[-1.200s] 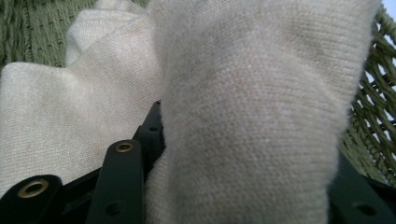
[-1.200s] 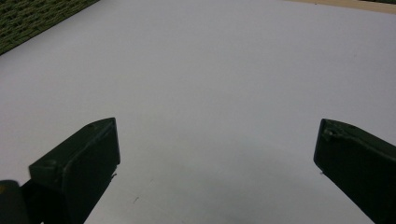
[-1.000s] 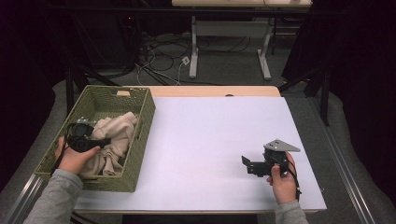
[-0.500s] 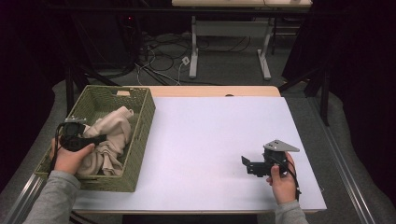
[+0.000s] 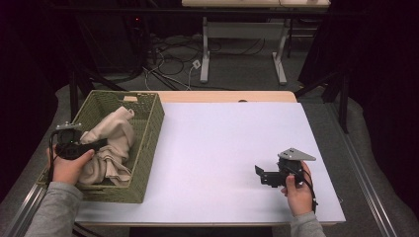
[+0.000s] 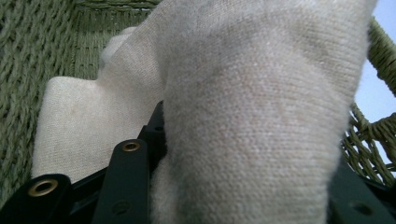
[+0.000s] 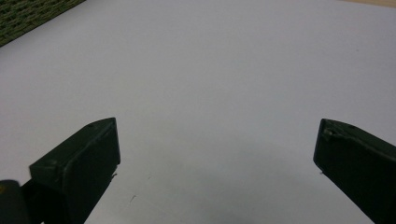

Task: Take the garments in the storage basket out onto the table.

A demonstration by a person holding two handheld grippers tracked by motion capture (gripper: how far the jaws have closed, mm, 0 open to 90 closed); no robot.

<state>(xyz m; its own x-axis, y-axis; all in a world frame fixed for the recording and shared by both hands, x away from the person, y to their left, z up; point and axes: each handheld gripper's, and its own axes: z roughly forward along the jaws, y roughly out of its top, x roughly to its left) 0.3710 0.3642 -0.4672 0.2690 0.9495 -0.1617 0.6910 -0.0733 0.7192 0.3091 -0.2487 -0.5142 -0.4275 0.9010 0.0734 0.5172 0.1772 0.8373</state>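
A beige knitted cloth (image 5: pixel 111 143) lies bunched in a green woven basket (image 5: pixel 150 123) at the table's left. My left gripper (image 5: pixel 101 144) is inside the basket and shut on a fold of that cloth (image 6: pixel 252 130), which rises a little above the rim. Woven basket wall (image 6: pixel 32 51) shows behind the cloth in the left gripper view. My right gripper (image 5: pixel 261 175) rests low over the white tabletop (image 5: pixel 222 148) at the front right, open, with nothing between its fingers (image 7: pixel 88 158).
The basket's corner (image 7: pixel 28 18) shows far off in the right gripper view. A wooden table edge (image 5: pixel 227 96) runs along the back. Beyond it stand desk legs (image 5: pixel 205 49) and cables (image 5: pixel 173 54) on the floor.
My left gripper has risen and pulled back toward the basket's left side, lifting the cloth into a taller bunch. The right gripper has stayed still.
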